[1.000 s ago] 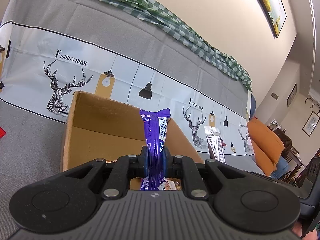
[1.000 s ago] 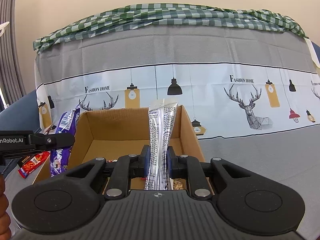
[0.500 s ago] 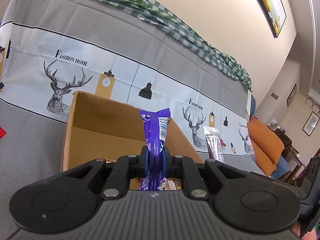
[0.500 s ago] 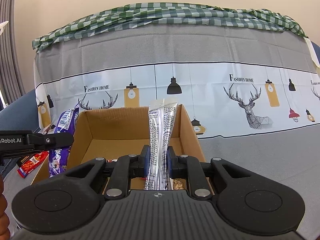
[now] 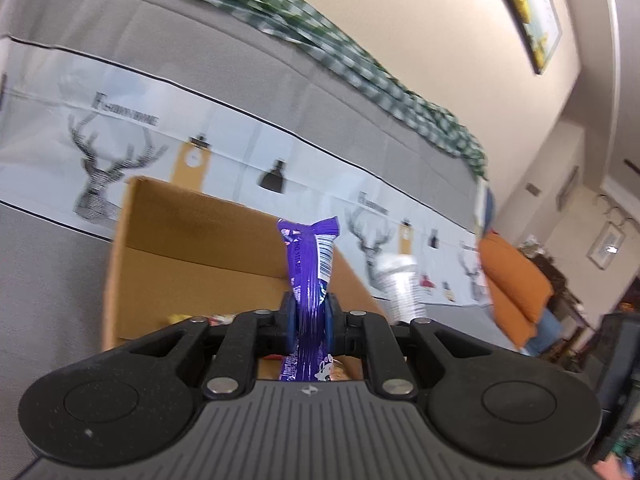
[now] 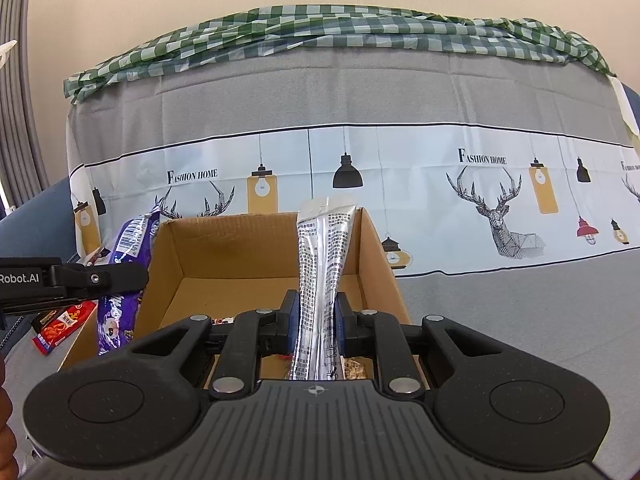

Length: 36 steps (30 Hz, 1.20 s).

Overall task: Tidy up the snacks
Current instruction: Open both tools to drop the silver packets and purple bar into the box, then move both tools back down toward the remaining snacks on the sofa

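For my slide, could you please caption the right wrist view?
Right gripper, jaws opening, with a silver packet between them over the cardboard box.

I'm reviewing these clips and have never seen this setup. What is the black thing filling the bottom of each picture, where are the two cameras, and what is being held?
A person holds a hand-held two-finger gripper in each hand; each carries a camera looking along its fingers, so the black body is the tool itself. The left gripper has a purple snack packet between its fingers, the right gripper a silver snack packet. Both jaws are just opening, above an open cardboard box on a grey printed cloth. A red packet lies beside the box.
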Available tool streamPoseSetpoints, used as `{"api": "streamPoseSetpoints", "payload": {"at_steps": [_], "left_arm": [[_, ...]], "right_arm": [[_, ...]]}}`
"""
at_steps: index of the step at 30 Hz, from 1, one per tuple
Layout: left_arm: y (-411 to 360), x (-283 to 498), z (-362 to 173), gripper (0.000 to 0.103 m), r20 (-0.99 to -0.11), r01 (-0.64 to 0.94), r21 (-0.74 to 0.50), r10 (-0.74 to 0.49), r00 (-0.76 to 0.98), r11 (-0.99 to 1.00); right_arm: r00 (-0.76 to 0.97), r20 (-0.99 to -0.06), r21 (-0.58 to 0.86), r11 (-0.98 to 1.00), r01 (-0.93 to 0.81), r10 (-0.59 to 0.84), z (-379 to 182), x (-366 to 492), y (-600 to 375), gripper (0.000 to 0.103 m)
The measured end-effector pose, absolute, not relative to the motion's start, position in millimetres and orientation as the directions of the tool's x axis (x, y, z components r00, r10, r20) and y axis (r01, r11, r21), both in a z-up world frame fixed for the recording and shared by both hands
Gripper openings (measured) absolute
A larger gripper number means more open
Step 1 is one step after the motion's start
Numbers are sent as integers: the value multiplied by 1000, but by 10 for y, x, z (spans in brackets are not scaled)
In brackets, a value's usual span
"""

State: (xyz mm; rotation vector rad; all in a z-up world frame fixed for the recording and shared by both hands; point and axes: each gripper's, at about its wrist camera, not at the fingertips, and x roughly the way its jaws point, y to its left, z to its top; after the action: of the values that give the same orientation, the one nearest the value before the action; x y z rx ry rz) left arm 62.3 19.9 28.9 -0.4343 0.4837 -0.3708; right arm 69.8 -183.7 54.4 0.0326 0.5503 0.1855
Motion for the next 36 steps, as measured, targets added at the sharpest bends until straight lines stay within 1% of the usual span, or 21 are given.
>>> {"api": "streamPoseSetpoints", "payload": {"at_steps": [1, 2, 3, 4, 5, 10, 15, 19, 22, 25, 30, 33, 36], "left_arm": [[185, 618, 289, 33, -363, 248, -477, -446, 818, 843], [173, 611, 291, 38, -359, 254, -472, -447, 819, 844], [167, 605, 294, 40, -356, 253, -468, -443, 823, 847], [164, 607, 294, 40, -356, 252, -468, -441, 824, 847], [171, 611, 289, 40, -358, 247, -472, -440, 824, 846], [205, 609, 273, 40, -374, 220, -467, -416, 828, 857], [324, 606, 265, 40, -402, 158, -433, -346, 848, 888], [607, 605, 272, 40, -419, 50, -412, -238, 876, 910], [932, 646, 257, 40, -450, -60, -399, -138, 882, 915], [1302, 713, 218, 40, -495, -169, -369, -40, 868, 914], [1926, 820, 82, 40, -592, -355, -302, 118, 797, 884], [2246, 876, 26, 41, -613, -412, -278, 170, 771, 868], [2463, 971, -24, 43, -618, -438, -206, 231, 751, 875]], "right_arm": [[831, -523, 91, 982, -166, 189, 537, 705, -1840, 27], [830, -525, 96, 983, -159, 186, 534, 708, -1845, 41], [832, -525, 96, 984, -150, 178, 539, 711, -1849, 49], [837, -518, 100, 985, -143, 174, 549, 706, -1860, 57], [841, -512, 107, 985, -138, 173, 555, 702, -1875, 59], [835, -522, 124, 984, -127, 173, 537, 714, -1903, 60], [832, -526, 138, 983, -123, 178, 531, 722, -1887, 60], [827, -525, 162, 978, -131, 198, 539, 731, -1822, 60], [828, -515, 174, 973, -152, 221, 558, 739, -1719, 60], [825, -507, 185, 966, -179, 250, 579, 765, -1571, 60], [813, -493, 201, 950, -239, 309, 605, 787, -1252, 60], [804, -485, 218, 938, -270, 344, 616, 785, -1050, 60], [788, -484, 236, 924, -300, 380, 617, 774, -814, 61]]}}
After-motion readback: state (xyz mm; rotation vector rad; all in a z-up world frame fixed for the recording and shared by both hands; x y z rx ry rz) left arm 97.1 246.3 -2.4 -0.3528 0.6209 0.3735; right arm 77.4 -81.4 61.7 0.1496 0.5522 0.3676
